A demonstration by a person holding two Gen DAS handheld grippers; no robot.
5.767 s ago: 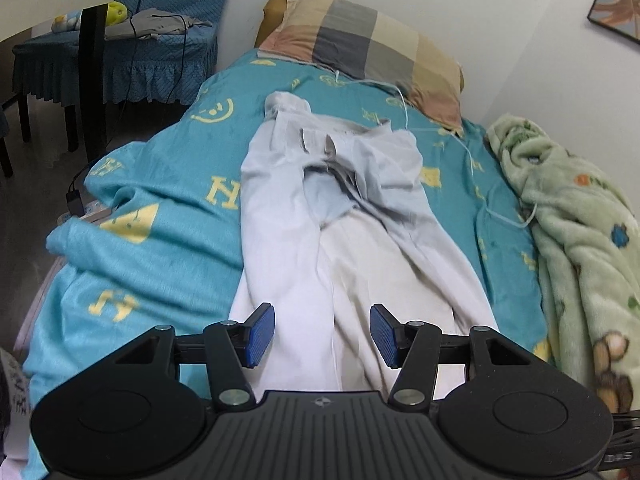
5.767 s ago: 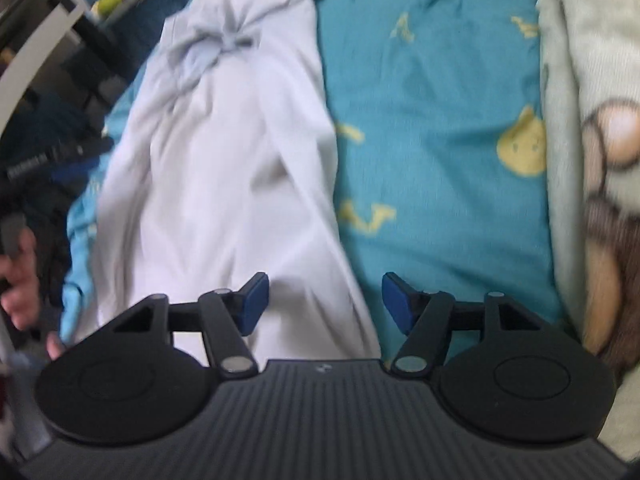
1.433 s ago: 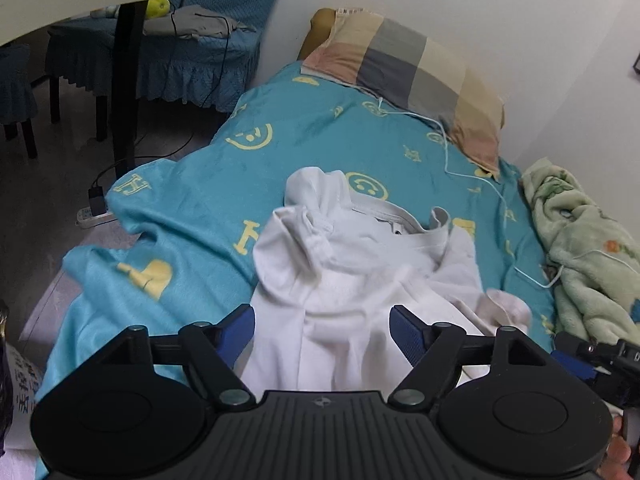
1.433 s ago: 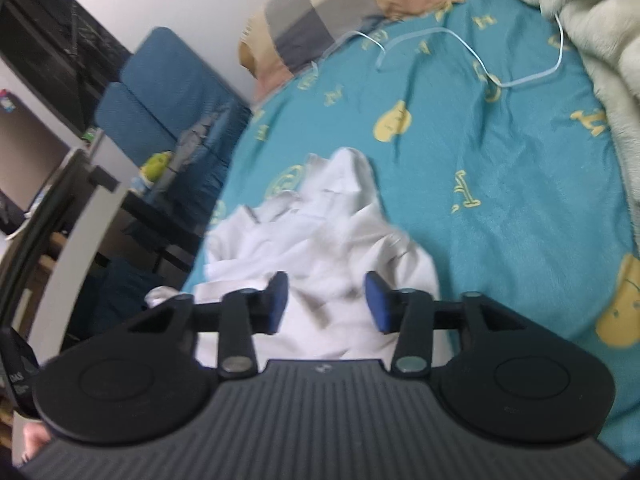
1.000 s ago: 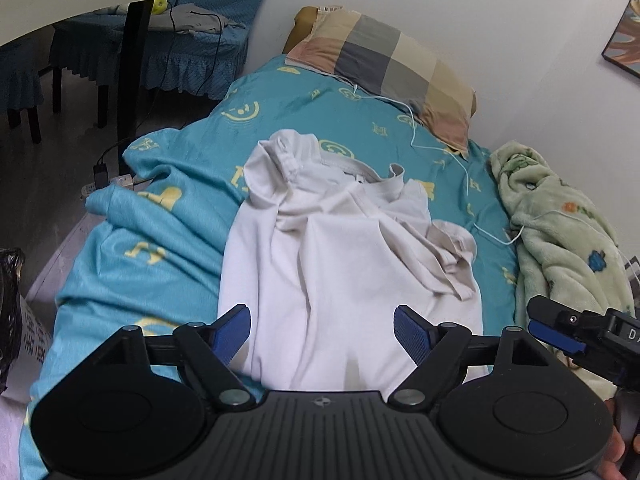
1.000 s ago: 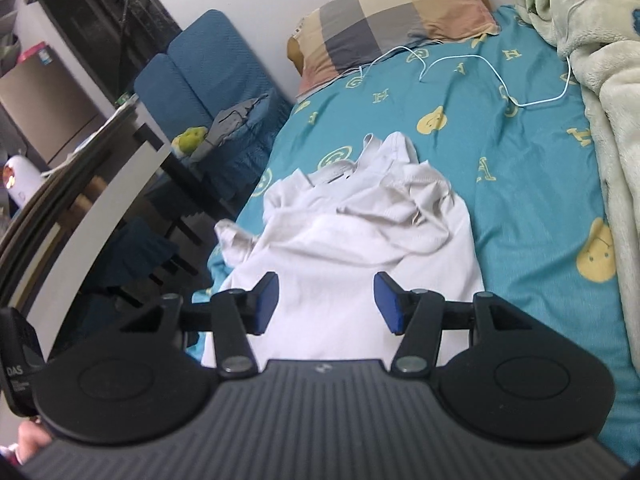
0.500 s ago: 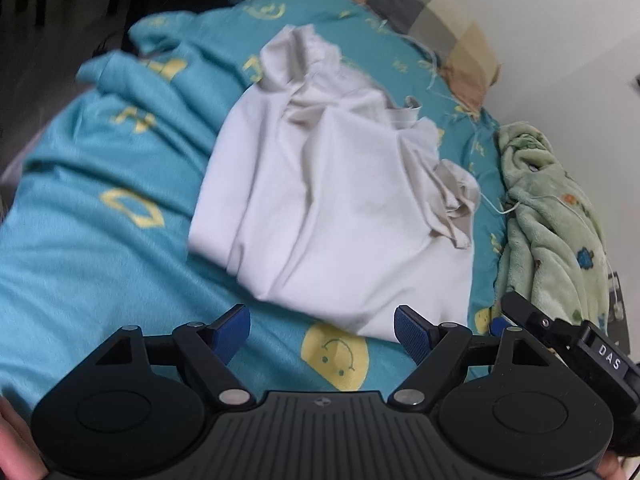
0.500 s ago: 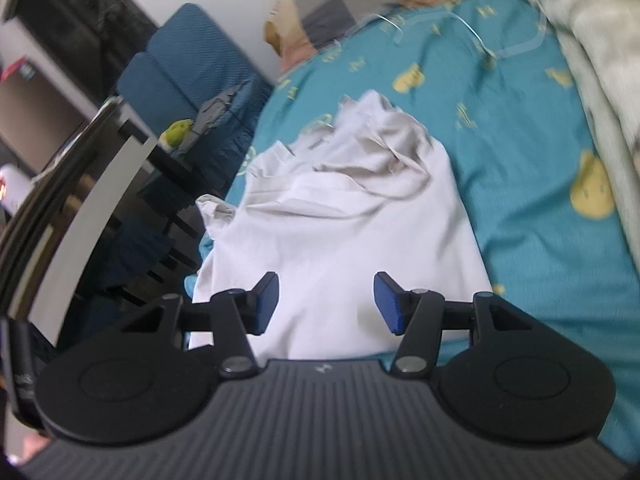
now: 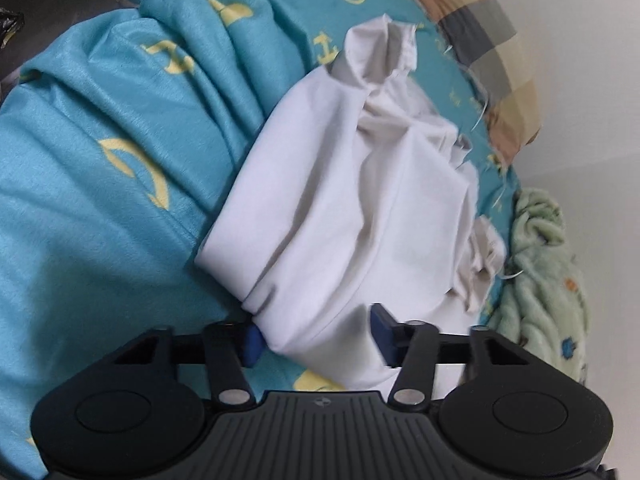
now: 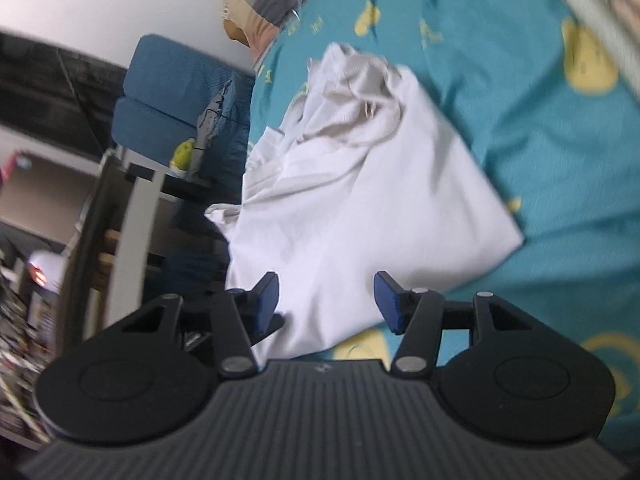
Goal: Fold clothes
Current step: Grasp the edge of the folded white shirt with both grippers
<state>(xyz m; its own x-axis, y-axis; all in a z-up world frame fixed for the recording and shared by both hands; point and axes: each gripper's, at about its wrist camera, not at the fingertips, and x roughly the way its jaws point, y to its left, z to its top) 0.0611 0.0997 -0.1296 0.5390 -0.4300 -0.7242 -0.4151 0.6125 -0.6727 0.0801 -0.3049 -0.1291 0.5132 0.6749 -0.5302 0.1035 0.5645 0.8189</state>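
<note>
Now the white shirt [image 9: 360, 200] lies rumpled on the teal sheet [image 9: 100, 168], its near hem between the spread fingers of the left gripper [image 9: 318, 338]. Likewise the right gripper [image 10: 326, 304] is spread over the shirt's near edge. A plaid pillow [image 9: 488, 48] sits beyond.

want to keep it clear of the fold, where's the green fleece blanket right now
In the left wrist view the green fleece blanket lies bunched along the right edge of the bed, beside the white garment and below the plaid pillow.
</note>
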